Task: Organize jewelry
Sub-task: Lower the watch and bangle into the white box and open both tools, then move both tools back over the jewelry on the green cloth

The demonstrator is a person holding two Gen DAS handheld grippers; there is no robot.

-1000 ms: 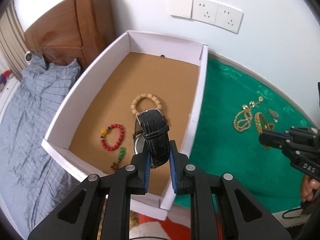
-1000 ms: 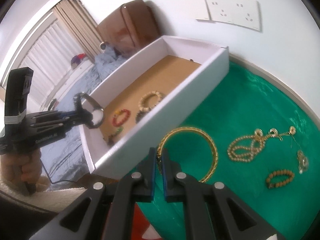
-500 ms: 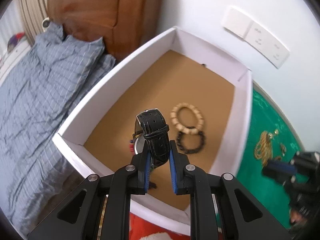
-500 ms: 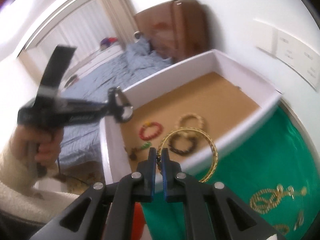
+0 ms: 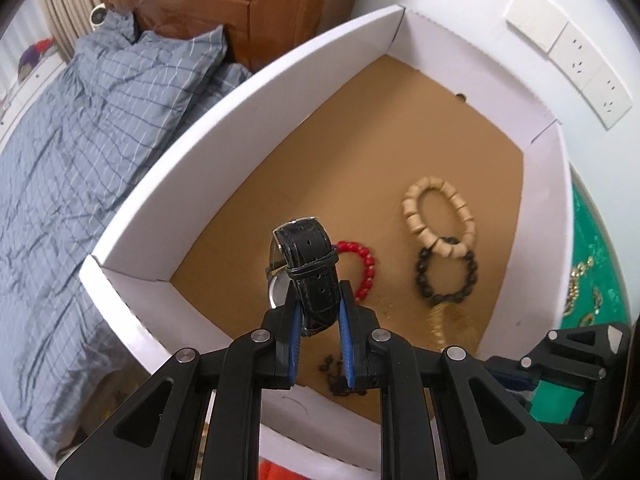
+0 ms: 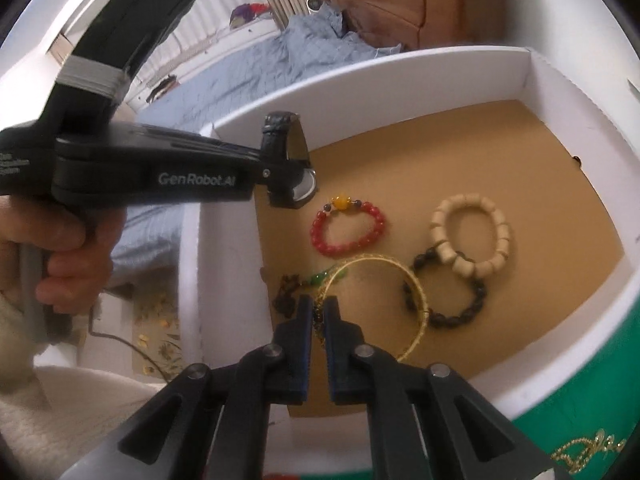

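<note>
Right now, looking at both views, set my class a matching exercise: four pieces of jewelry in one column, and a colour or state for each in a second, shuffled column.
Things
1. watch
2. bangle
3. chunky bead bracelet
4. red bracelet

States
A. carries one yellow bead
B. black strap, in the left claw
C. gold, at the right claw
D. pale wood, lying on a dark bracelet

Pairs: 1-B, 2-C, 3-D, 4-A

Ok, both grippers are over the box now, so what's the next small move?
Probably finish letting go with the right gripper: its jaws are opening, and the gold bangle between them already hangs inside the white box, over the dark bead bracelet. The left gripper, clamping the black watch, can follow.
</note>
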